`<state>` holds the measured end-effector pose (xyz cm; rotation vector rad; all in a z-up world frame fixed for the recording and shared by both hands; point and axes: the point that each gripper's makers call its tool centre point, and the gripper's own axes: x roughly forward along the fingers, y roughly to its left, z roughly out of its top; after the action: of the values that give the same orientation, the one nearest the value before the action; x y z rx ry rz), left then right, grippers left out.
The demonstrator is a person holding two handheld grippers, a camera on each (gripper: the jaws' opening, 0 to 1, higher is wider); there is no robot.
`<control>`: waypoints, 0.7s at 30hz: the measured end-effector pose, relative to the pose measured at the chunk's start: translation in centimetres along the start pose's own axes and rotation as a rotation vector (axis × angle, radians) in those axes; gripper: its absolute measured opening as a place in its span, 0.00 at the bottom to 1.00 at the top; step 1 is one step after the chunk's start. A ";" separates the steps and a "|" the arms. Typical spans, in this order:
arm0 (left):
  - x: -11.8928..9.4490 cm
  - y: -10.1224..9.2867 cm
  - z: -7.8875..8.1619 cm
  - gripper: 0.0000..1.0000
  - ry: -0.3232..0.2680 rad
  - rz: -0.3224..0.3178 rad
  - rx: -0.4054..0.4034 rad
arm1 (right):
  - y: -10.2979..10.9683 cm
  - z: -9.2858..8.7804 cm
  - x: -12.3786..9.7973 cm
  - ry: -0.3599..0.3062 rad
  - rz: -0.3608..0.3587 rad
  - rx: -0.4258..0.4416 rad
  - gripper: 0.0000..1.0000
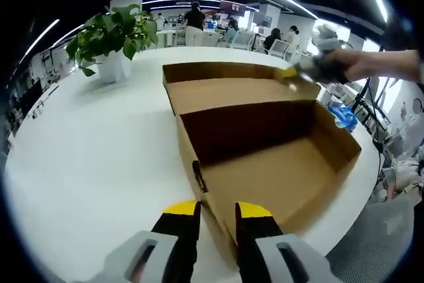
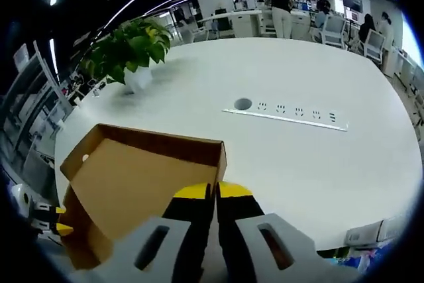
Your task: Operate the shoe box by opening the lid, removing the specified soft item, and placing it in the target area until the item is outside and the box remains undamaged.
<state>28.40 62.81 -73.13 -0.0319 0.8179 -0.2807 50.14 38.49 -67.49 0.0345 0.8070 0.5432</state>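
Observation:
An open cardboard shoe box (image 1: 285, 173) lies on the white table (image 1: 93, 157), and its inside shows bare brown cardboard. Its lid (image 1: 232, 91) is folded back flat behind it. My left gripper (image 1: 217, 211) stands at the near end of the box, its yellow-tipped jaws closed on the near wall. My right gripper (image 1: 299, 72), held by a person's hand, sits at the lid's far right corner. In the right gripper view, the right gripper (image 2: 215, 192) is shut on the edge of the lid (image 2: 132, 177). The left gripper (image 2: 56, 222) shows at the far end.
A potted plant (image 1: 112, 38) in a white pot stands at the back left of the table. A socket strip (image 2: 285, 116) is set into the tabletop (image 2: 311, 164). The rounded table edge runs close to the right of the box. People and chairs are behind.

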 end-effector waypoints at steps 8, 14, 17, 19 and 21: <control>0.1 -0.3 -0.1 0.20 0.013 0.005 0.011 | 0.4 0.6 -2.2 -0.045 0.011 -0.046 0.01; 0.1 -0.4 -0.2 0.19 0.018 0.013 0.012 | 0.2 1.5 -2.9 -0.092 0.038 -0.083 0.01; 0.1 -0.4 -0.2 0.19 0.022 0.015 0.014 | 0.1 1.9 -3.6 -0.116 0.068 -0.082 0.01; 0.1 -0.4 -0.2 0.19 0.022 0.012 0.011 | -0.1 1.8 -3.9 -0.121 0.075 -0.100 0.01; 0.1 -0.5 -0.2 0.18 0.023 0.012 0.012 | -0.3 1.6 -4.3 -0.120 0.075 -0.119 0.02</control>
<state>28.15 62.29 -73.28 -0.0129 0.8391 -0.2753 48.92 36.46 -63.51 -0.0124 0.6575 0.6536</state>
